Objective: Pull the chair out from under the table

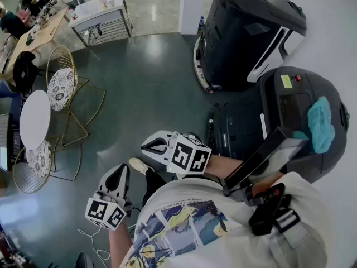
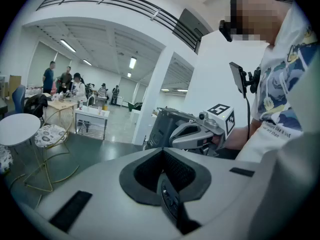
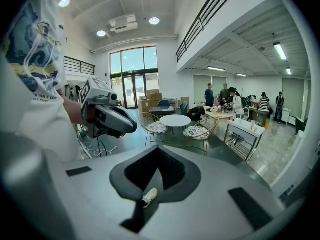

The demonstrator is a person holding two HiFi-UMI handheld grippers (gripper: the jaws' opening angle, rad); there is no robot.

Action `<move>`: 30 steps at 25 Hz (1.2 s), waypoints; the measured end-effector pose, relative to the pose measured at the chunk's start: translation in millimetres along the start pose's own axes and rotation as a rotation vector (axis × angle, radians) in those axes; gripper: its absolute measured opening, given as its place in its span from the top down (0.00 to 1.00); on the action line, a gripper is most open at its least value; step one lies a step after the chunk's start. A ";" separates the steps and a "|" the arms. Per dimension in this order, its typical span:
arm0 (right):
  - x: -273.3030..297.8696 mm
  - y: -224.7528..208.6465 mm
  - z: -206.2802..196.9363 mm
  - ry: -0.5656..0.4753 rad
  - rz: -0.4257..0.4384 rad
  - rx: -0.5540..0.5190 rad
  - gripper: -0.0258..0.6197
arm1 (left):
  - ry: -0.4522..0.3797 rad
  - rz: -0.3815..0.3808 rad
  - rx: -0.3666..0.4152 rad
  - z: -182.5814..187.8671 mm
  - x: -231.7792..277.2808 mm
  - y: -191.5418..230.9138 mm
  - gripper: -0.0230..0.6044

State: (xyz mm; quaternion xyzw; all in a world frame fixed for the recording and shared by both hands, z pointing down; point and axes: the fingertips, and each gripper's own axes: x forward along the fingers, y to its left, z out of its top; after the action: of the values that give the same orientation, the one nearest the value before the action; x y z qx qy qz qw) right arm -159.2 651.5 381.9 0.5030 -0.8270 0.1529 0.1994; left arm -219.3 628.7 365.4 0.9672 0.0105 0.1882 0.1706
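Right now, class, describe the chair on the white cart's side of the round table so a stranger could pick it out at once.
On the dark floor stands a round white table flanked by two gold wire chairs with patterned cushions. This chair is the one on the side toward the white cart; the other chair sits on the table's opposite side.
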 end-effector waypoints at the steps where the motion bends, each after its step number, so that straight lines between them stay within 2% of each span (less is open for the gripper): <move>1: 4.1 -2.3 2.4 0.002 0.002 -0.004 0.95 | -0.002 0.000 -0.002 1.7 -0.7 4.9 0.95; 8: 40.9 -30.3 24.3 -0.036 0.025 0.045 0.94 | -0.007 0.008 -0.007 18.2 -0.9 56.0 0.95; 12: 70.2 -56.9 35.9 -0.003 0.021 0.059 0.94 | -0.018 -0.019 -0.002 35.2 6.5 96.4 0.95; 20: 189.1 -98.4 98.1 0.025 0.071 0.031 0.93 | -0.060 0.022 0.004 78.8 -30.7 223.4 0.95; 24: 232.5 -125.4 120.3 0.014 0.064 0.033 0.85 | -0.048 0.027 0.000 87.2 -35.7 271.2 0.95; 30: 283.0 -178.1 138.2 0.027 0.129 0.035 0.77 | -0.062 0.078 -0.046 110.7 -18.9 332.5 0.95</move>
State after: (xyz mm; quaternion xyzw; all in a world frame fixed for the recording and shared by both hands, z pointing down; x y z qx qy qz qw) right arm -141.8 291.0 407.3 0.4500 -0.8521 0.1867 0.1913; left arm -210.8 277.9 373.2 0.9680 -0.0366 0.1650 0.1856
